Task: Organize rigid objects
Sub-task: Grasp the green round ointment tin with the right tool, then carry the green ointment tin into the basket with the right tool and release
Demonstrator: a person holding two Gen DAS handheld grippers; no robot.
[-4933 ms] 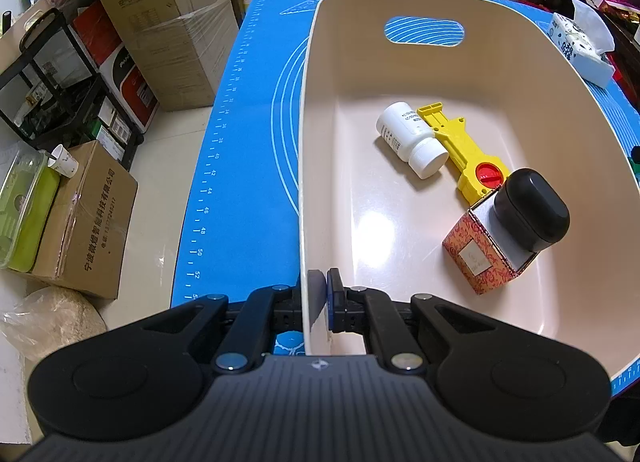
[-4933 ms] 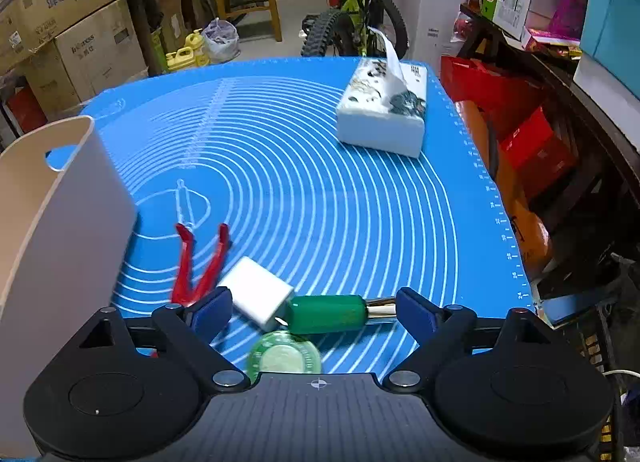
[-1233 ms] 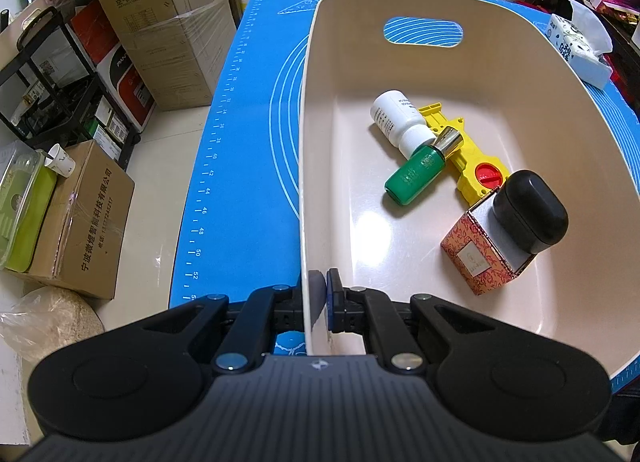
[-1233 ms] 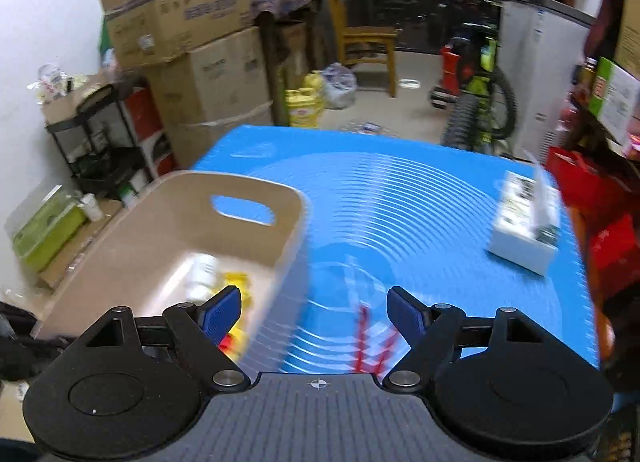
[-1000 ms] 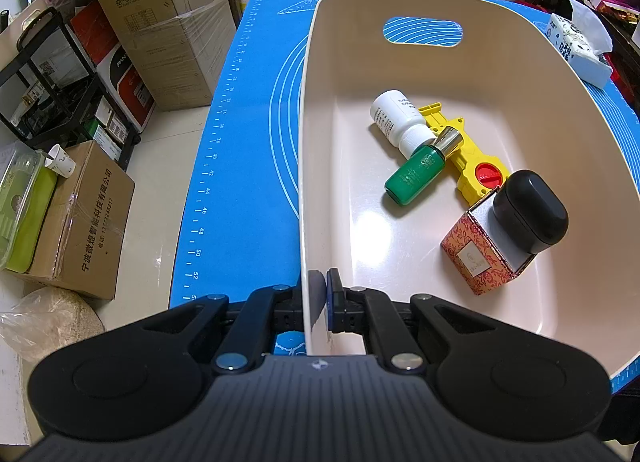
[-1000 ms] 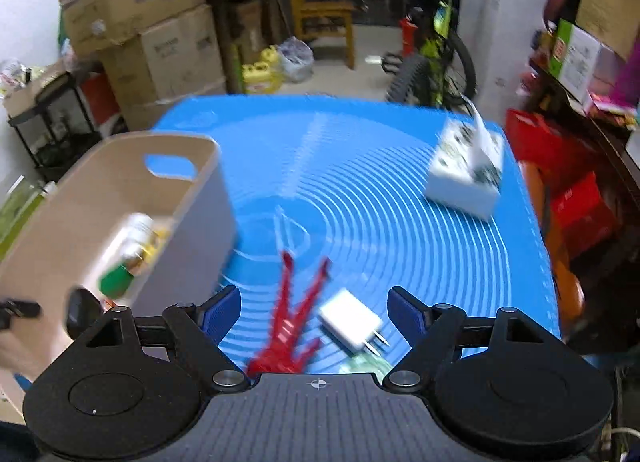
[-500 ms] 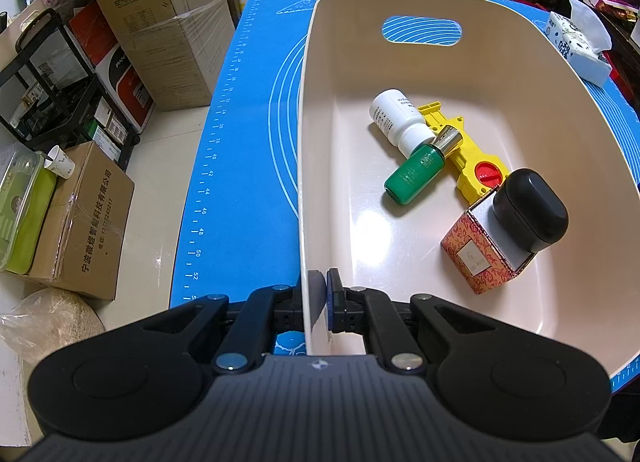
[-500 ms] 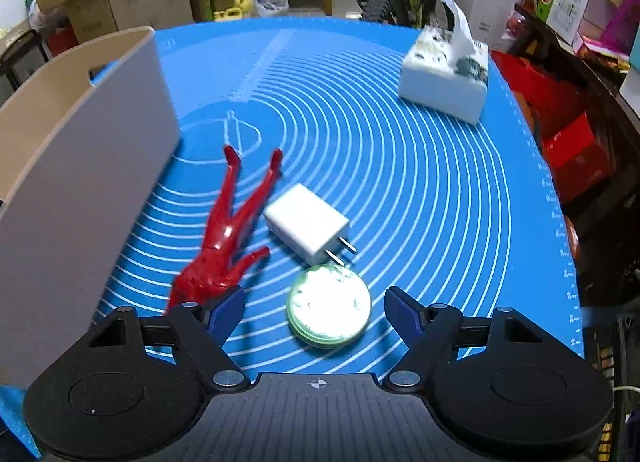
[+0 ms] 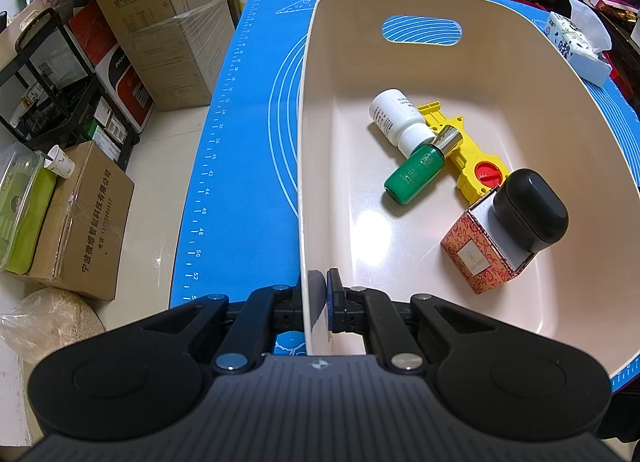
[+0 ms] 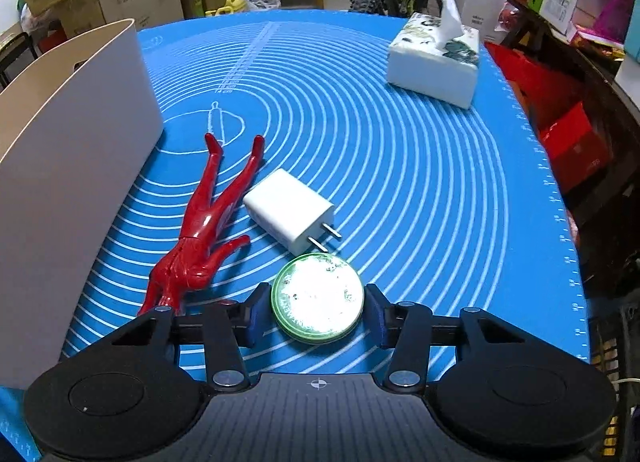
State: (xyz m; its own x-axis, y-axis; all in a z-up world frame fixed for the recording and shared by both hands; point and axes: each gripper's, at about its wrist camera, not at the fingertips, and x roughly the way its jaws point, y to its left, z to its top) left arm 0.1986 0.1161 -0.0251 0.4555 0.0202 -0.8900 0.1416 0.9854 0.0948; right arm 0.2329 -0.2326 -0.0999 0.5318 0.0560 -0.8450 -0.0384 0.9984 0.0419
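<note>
My left gripper [image 9: 319,304] is shut on the near rim of the beige bin [image 9: 580,73]. Inside the bin lie a white pill bottle [image 9: 398,121], a green bottle [image 9: 418,169], a yellow tool [image 9: 466,157], a patterned box [image 9: 478,258] and a black case [image 9: 530,209]. My right gripper [image 10: 316,312] has its pads on either side of a round green tin [image 10: 318,298] on the blue mat [image 10: 400,149], touching or nearly touching it. A white charger plug [image 10: 290,211] and a red figure [image 10: 200,221] lie just beyond. The bin wall [image 10: 76,149] stands at the left.
A tissue box [image 10: 436,57] sits at the mat's far right, also in the left wrist view [image 9: 580,45]. Cardboard boxes [image 9: 160,21] and a black rack [image 9: 52,89] stand on the floor to the left. Shelves and red boxes [image 10: 568,133] line the right side.
The green bottle now lies in the bin. My right gripper swung back from the bin, came down over the round green tin and narrowed around it. My left gripper has not moved.
</note>
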